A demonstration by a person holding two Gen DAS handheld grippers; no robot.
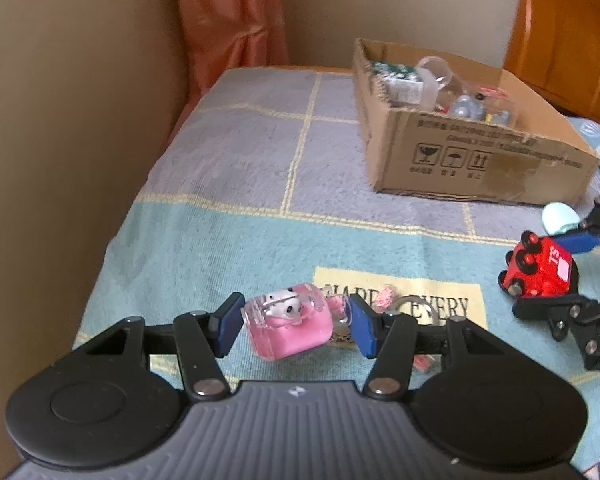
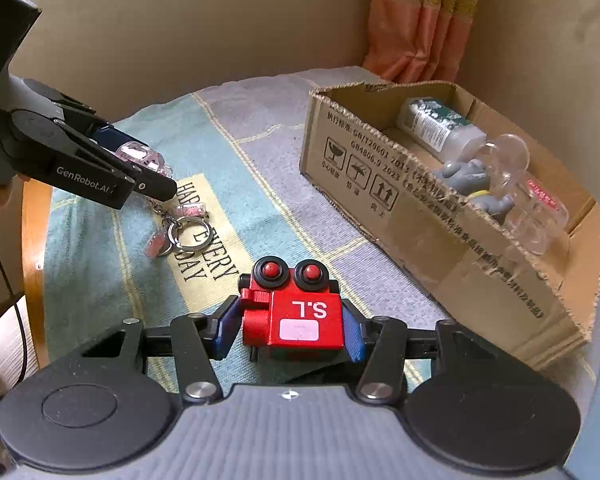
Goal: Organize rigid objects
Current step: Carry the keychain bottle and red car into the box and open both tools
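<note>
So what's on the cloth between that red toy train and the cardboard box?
Nothing: in the right wrist view, only bare checked cloth lies between the red toy train, clamped in the right gripper, and the cardboard box.

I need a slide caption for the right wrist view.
Right gripper clamps a red toy train beside the cardboard box.
</note>
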